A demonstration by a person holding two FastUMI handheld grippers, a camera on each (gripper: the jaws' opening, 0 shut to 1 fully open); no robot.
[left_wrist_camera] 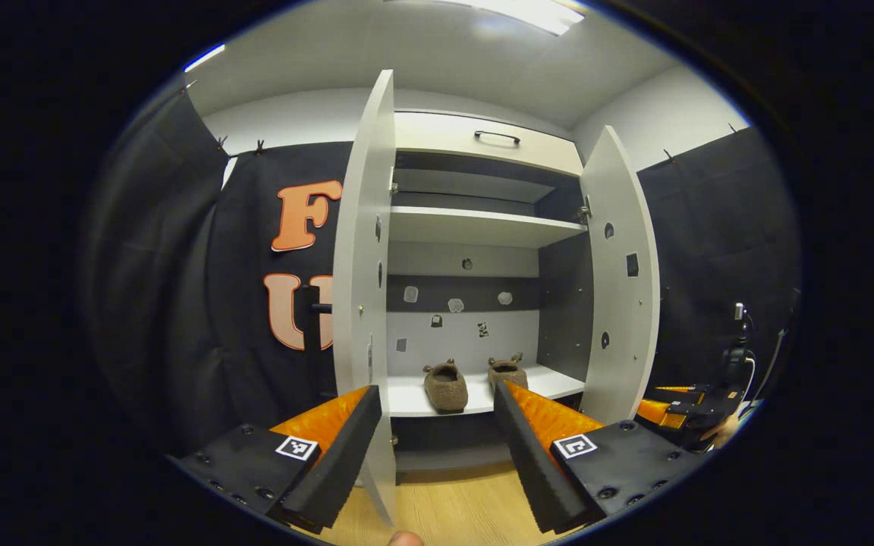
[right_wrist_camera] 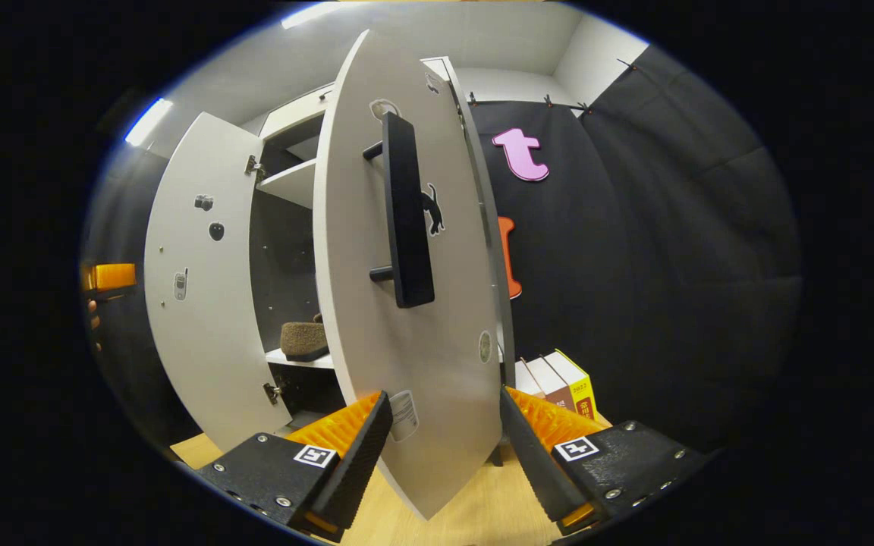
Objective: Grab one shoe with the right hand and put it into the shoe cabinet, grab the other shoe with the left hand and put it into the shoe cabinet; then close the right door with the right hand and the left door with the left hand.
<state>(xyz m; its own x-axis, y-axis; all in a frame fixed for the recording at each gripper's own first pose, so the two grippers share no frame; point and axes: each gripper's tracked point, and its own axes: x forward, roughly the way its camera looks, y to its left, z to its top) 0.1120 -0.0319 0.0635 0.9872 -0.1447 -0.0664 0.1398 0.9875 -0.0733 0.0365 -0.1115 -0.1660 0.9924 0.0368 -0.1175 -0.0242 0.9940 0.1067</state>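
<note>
Both fingers of the left gripper (left_wrist_camera: 437,447) are being held spread wide with nothing between them, aimed at the open shoe cabinet (left_wrist_camera: 475,136) from in front. Two brown slippers are being shown side by side on the lower white shelf (left_wrist_camera: 554,383) inside: the left slipper (left_wrist_camera: 446,385) nearer the shelf's front edge, the right slipper (left_wrist_camera: 507,372) just beside it and a little farther back. The left door (left_wrist_camera: 361,250) and the right door (left_wrist_camera: 619,280) are both being seen swung open. At the far right of the left gripper view, the other gripper is being glimpsed, held in a hand. In the right gripper view, the right gripper (right_wrist_camera: 441,447) is likewise being held with its fingers apart, gripping nothing, close up to the outer face of the right door (right_wrist_camera: 407,341), whose black bar handle (right_wrist_camera: 407,212) is being seen upright above the fingers. One slipper (right_wrist_camera: 304,340) is being glimpsed through the gap between the doors. Some books (right_wrist_camera: 558,383) are being seen standing on the wooden floor (right_wrist_camera: 482,508) beside the cabinet.
</note>
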